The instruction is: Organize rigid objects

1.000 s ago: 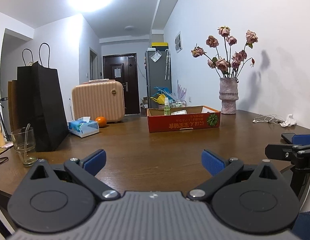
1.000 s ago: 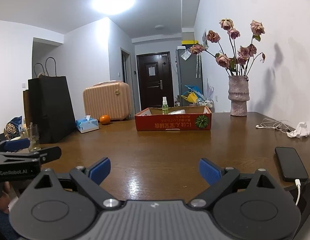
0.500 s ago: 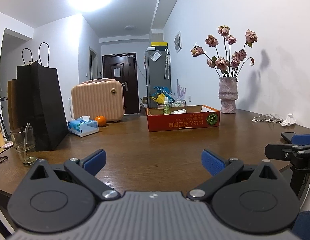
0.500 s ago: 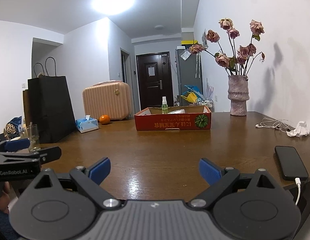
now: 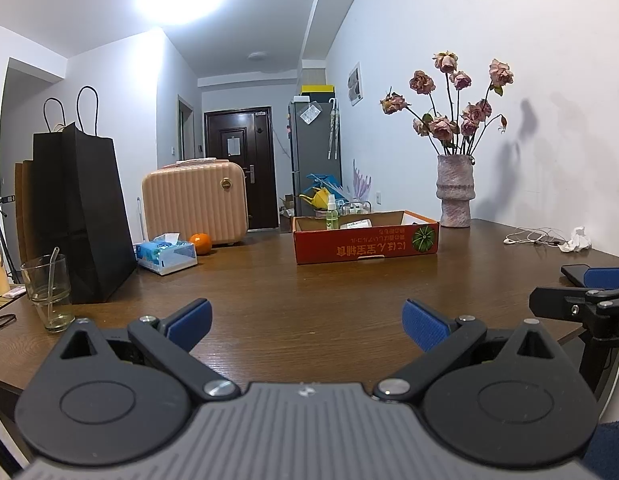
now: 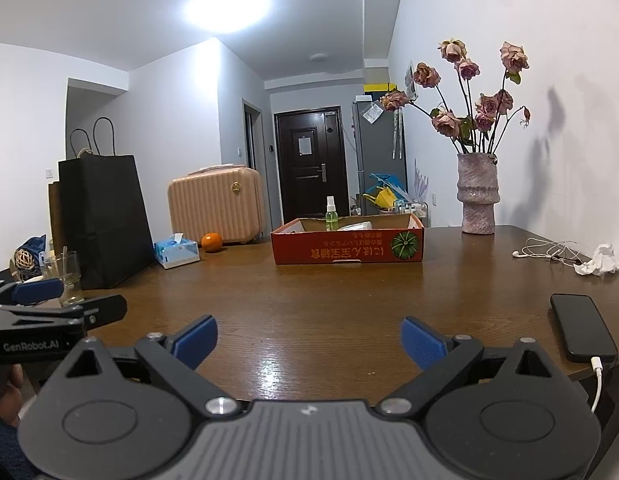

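Standing upright in the shallow red box [image 6: 346, 249]: a green spray bottle [image 6: 331, 218].

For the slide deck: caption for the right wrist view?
Open right hand-held gripper above wooden table, facing red cardboard box.

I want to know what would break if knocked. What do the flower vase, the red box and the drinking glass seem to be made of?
Flower vase: probably ceramic or stone, matte, with a rough mottled pinkish surface.
Red box: cardboard, with a printed face and raw brown edges.
Drinking glass: clear glass by its look, see-through with bright rim highlights; clear plastic is possible.
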### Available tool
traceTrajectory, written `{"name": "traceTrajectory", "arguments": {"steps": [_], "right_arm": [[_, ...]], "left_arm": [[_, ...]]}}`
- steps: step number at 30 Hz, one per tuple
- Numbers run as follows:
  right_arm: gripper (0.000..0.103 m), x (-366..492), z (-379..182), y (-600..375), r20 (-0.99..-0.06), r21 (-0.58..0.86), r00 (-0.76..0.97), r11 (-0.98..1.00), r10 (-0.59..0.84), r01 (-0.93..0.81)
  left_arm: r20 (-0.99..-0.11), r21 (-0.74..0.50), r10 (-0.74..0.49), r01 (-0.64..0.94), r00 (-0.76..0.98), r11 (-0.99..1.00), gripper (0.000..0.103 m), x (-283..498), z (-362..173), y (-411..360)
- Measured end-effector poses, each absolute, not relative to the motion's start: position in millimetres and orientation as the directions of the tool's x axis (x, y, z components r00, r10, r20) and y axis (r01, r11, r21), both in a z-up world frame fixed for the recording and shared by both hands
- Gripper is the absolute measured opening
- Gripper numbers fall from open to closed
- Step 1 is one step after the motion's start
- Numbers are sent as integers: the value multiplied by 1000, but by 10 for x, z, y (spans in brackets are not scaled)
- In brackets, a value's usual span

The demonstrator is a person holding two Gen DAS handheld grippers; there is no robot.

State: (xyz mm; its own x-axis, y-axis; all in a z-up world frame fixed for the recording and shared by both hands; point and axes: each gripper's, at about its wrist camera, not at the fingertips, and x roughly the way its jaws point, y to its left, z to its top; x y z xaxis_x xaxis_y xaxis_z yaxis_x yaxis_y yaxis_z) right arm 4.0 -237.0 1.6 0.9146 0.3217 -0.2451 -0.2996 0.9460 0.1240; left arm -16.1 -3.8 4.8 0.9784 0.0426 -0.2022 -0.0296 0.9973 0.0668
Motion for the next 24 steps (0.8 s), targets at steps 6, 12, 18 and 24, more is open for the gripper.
{"name": "traceTrajectory", "arguments": {"steps": [6,12,18,24], "right_arm": [[100,42,15,-2364,-245,126,912,944,327,-305],[100,36,18,-2363,-240,126,913,943,331,-308],[100,30,6,-2360,-242,129,911,942,334,-311],[100,30,7,-2364,-242,129,911,942,334,-311]], "left_arm": [[-202,66,43,-30,978,997,103,-165,49,-40],[-199,68,44,-31,979,997,103,-167,52,-44],[-200,67,43,-30,979,997,103,-168,48,-47],[-200,68,43,-30,979,997,103,-169,51,-49]]}}
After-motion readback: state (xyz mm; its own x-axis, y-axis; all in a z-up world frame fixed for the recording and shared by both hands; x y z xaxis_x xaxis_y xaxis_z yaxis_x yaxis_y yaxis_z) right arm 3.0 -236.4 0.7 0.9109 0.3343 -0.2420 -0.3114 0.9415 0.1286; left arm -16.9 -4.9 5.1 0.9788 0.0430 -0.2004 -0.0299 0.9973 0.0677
